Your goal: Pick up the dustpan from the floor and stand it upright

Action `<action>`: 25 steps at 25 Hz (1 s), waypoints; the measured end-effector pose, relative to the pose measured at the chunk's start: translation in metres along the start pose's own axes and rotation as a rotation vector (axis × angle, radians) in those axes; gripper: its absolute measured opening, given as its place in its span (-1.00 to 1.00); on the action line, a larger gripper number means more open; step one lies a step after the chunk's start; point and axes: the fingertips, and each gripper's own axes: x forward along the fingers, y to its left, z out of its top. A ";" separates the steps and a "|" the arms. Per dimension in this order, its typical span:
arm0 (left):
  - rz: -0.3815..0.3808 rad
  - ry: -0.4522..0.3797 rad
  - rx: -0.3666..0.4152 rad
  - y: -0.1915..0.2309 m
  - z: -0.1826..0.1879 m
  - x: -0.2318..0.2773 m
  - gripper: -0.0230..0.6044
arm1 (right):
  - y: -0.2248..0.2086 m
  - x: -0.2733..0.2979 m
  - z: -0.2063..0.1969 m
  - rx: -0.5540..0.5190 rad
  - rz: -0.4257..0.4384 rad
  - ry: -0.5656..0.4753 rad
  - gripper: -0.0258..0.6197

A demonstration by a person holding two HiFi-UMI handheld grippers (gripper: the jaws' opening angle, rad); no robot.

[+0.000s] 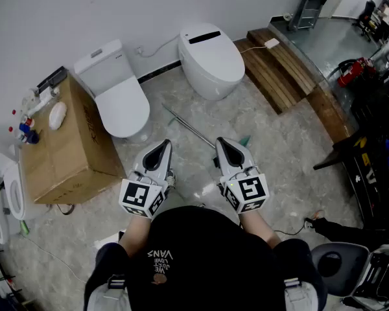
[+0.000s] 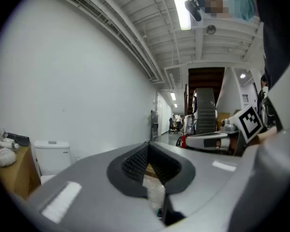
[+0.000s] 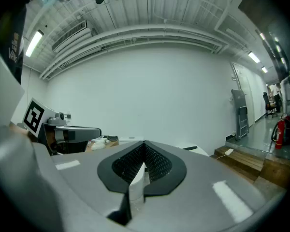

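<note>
Down on the pale marbled floor tiles [image 1: 279, 154], by the head view: probably the long-handled dustpan [image 1: 188, 127], lying flat, not stood up. Thin grey metal handle slanting ahead of both gripper tips; small green plastic piece [image 1: 244, 140] poking out just beside the right one, the rest hidden under it. Gripped by neither claw. Left grey gripper [image 1: 164, 144] and right grey gripper [image 1: 220, 141] held level, side by side, marker cubes nearest the black-shirted person [image 1: 194, 258]. Behind: white two-piece toilet with cistern [image 1: 117, 92], white rounded toilet with black strip [image 1: 211, 60], brown cardboard box [image 1: 68, 148] to the left, dark wooden step [image 1: 279, 70] to the right.

By the left gripper view: left grey gripper [image 2: 148, 145], ribbed black pads pressed together, pinching nothing. Seen only from here: long corridor under a ceiling light strip [image 2: 180, 6]. Also the right gripper's marker cube [image 2: 249, 122], the cistern, a corner of the box. Just a sliver of floor under the pads; dustpan not made out.

By the right gripper view: right grey gripper [image 3: 144, 143] likewise clamped together on nothing. Bare white wall [image 3: 150, 91] ahead, the left gripper's marker cube [image 3: 34, 117] at the edge, wooden step and red fire extinguisher [image 3: 280, 129] off to the right. Dustpan shown by the head view alone.
</note>
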 end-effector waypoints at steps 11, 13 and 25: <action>-0.035 0.055 -0.052 0.042 -0.031 0.036 -0.76 | -0.024 0.047 -0.021 0.014 -0.040 0.011 -0.91; -0.045 0.078 -0.064 0.056 -0.039 0.047 -0.76 | -0.030 0.063 -0.029 0.018 -0.052 0.034 -0.91; -0.147 0.202 -0.184 0.150 -0.101 0.128 -0.55 | -0.046 0.189 -0.084 0.033 -0.098 0.175 -0.70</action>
